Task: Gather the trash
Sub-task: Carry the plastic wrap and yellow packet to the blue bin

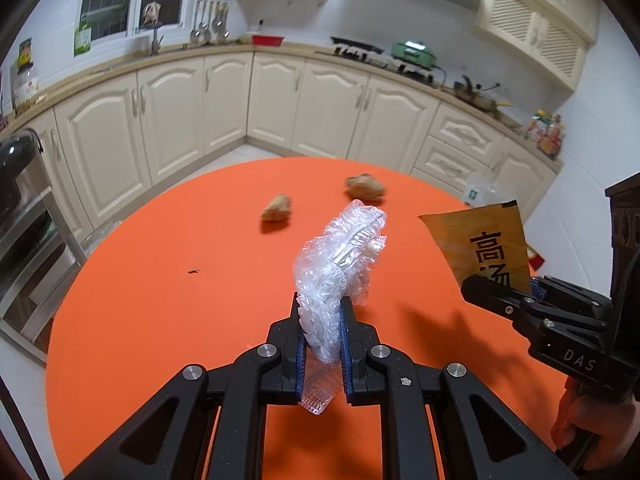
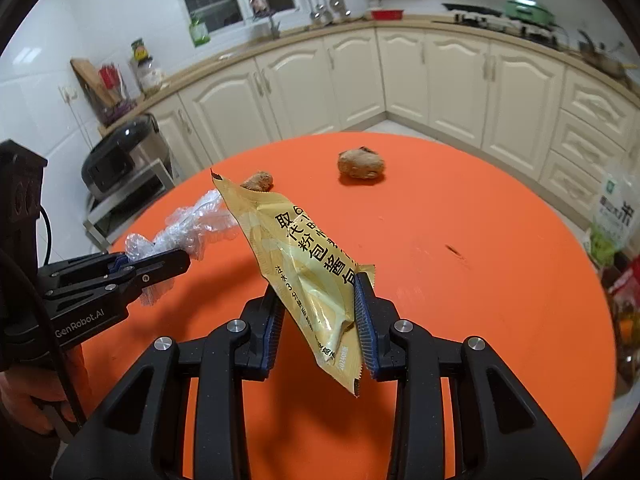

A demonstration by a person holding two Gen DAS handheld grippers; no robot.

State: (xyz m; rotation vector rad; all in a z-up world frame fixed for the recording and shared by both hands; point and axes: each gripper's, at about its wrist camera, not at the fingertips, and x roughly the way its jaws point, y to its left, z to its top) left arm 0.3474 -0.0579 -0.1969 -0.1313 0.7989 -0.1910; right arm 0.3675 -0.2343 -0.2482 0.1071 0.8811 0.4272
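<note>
My left gripper (image 1: 323, 312) is shut on a crumpled clear plastic wrap (image 1: 340, 256) and holds it above the round orange table (image 1: 160, 280). My right gripper (image 2: 320, 300) is shut on a yellow packet (image 2: 304, 272) with black Chinese print, held above the table (image 2: 480, 300). Each gripper shows in the other view: the right one with its packet (image 1: 488, 248) at the right edge, the left one (image 2: 160, 264) with the wrap (image 2: 188, 228) at the left. Two brown crumpled lumps lie on the far part of the table, a small one (image 1: 277, 208) (image 2: 258, 181) and a bigger one (image 1: 366, 188) (image 2: 361, 165).
Cream kitchen cabinets (image 1: 224, 104) curve round behind the table. A black cooker on a metal rack (image 2: 120, 160) stands at the left. A white and green bag (image 2: 616, 216) stands beyond the table's right edge. A small dark mark (image 1: 195, 270) is on the table.
</note>
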